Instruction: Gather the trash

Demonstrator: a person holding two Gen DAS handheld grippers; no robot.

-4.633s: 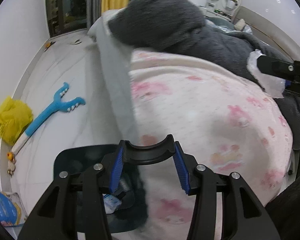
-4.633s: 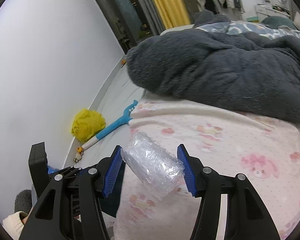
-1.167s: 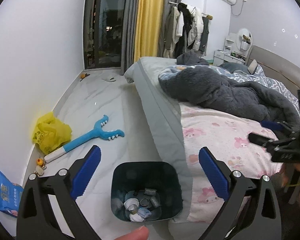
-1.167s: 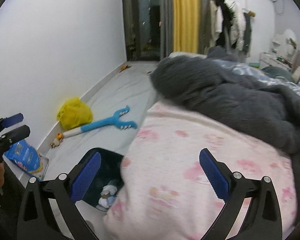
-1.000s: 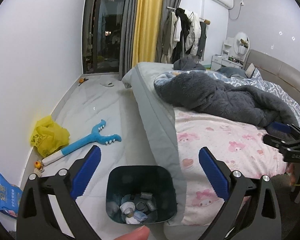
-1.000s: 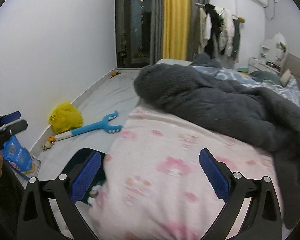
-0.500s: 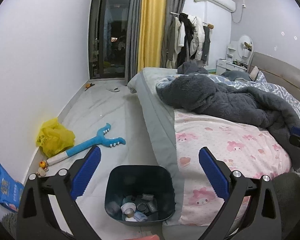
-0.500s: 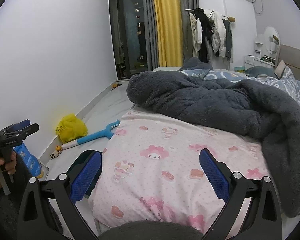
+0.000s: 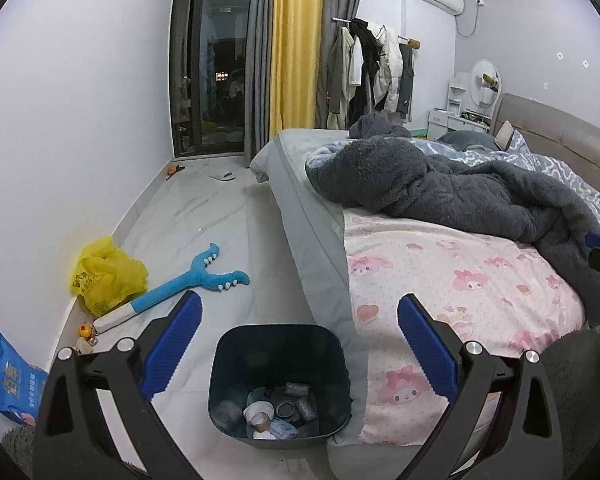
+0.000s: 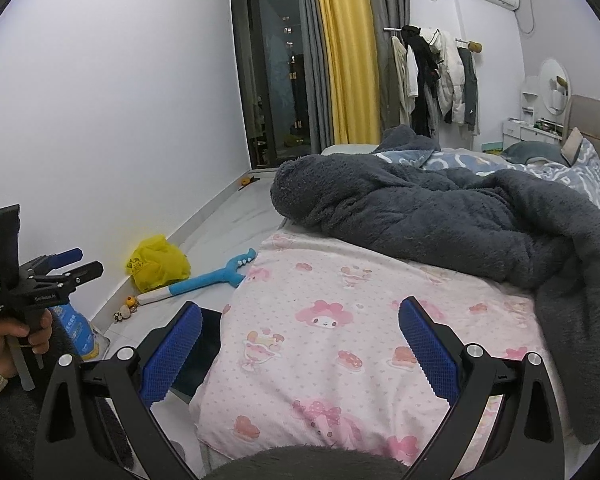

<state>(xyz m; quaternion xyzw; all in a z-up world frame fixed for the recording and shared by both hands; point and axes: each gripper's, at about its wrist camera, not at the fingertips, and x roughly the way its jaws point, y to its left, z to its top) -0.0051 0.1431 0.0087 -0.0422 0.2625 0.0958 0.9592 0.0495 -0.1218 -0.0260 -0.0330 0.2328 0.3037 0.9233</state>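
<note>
A dark blue-green trash bin (image 9: 279, 344) stands on the floor beside the bed, with several pieces of trash (image 9: 278, 412) in its bottom. My left gripper (image 9: 299, 338) is open and empty, held well above the bin. My right gripper (image 10: 300, 340) is open and empty, above the pink printed sheet (image 10: 340, 332) at the bed's foot. Only a corner of the bin (image 10: 204, 344) shows in the right wrist view. The left gripper (image 10: 70, 266) also shows there at the far left, held in a hand.
A dark grey fleece blanket (image 9: 460, 192) lies bunched on the bed. On the white floor lie a yellow plastic bag (image 9: 106, 276), a blue toy fork (image 9: 180, 292) and a blue packet (image 9: 10, 380) by the wall. Curtains and a coat rack stand far behind.
The clear plastic wrap the right gripper held 4.6 s ago is gone from it. Both grippers opened and pulled back and up from the bed and bin, widening the view.
</note>
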